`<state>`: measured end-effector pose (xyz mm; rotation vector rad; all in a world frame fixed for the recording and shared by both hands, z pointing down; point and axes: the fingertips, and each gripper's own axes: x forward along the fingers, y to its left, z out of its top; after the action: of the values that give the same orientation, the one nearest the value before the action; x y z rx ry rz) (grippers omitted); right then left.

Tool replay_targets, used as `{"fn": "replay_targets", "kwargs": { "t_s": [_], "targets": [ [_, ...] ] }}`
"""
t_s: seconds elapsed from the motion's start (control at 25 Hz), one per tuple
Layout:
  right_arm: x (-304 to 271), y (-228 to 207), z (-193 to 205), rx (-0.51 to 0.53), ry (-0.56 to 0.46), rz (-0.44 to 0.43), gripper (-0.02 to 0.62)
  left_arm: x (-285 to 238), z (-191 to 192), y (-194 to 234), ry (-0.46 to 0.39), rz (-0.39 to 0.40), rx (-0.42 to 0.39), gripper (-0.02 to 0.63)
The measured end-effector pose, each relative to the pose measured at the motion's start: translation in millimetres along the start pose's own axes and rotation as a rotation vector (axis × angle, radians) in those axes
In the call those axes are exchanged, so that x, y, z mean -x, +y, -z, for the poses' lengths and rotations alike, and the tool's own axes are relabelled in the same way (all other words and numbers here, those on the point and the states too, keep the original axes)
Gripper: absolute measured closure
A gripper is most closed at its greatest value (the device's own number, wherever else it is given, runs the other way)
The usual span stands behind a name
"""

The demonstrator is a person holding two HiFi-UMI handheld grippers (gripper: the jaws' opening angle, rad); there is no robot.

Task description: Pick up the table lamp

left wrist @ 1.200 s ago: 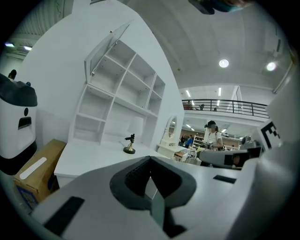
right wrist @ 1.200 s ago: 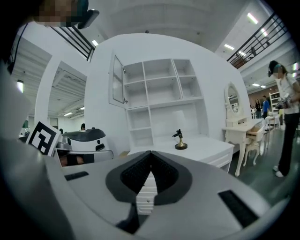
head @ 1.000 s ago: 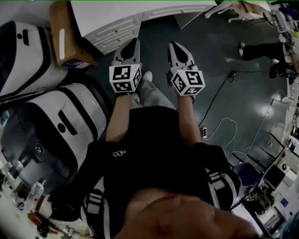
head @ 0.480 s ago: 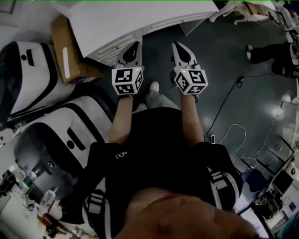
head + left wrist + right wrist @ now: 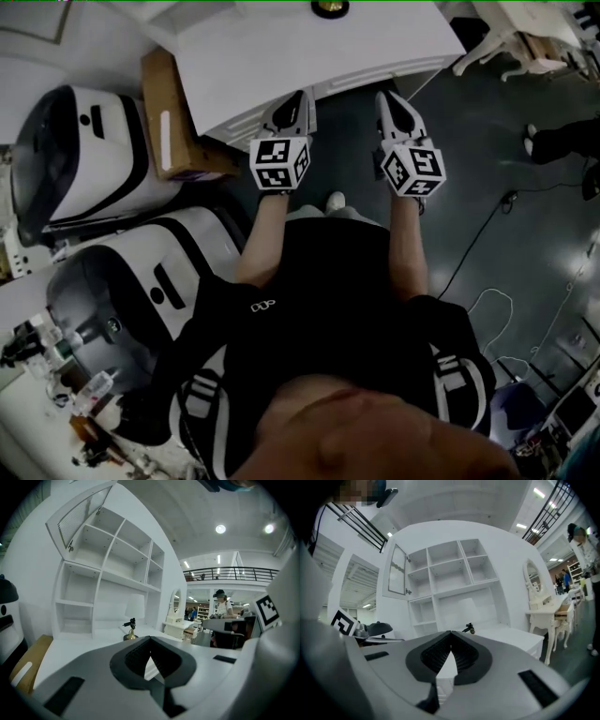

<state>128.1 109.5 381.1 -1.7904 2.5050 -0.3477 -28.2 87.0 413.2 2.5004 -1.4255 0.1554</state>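
You are holding the left gripper [image 5: 303, 94] and right gripper [image 5: 383, 95] closed, both empty. The table lamp [image 5: 132, 619] is sitting untouched on the desk [image 5: 70, 641], so the pickup is not yet begun.

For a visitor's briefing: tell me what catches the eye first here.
The left gripper and right gripper, marker cubes on top, fingers shut and empty, point side by side at a white desk. On it, before tall open shelves, stands a small table lamp with a white shade.

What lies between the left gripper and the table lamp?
Only bare white desk top between left gripper and table lamp, shown in the left gripper view.
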Motion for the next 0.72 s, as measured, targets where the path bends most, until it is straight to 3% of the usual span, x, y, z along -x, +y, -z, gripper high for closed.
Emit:
{"fn": "replay_targets", "kwargs": {
  "t_s": [0.2, 0.4, 0.72],
  "targets": [
    [9.9, -51.2, -15.8, -0.053, -0.05, 0.097, 0.577, -17.0, -15.2, -3.6, -0.021, 0.01, -0.033, 0.597],
    [-2.0, -46.9, -10.5, -0.055, -0.021, 0.042, 0.577, -27.2, -21.7, -16.3, -0.021, 0.02, -0.048, 0.597],
    [-34.1, -32.4, 17.9, -0.055, 0.054, -0.037, 0.577, -42.2, -4.6, 6.3, 0.014, -0.015, -0.017, 0.597]
  ]
}}
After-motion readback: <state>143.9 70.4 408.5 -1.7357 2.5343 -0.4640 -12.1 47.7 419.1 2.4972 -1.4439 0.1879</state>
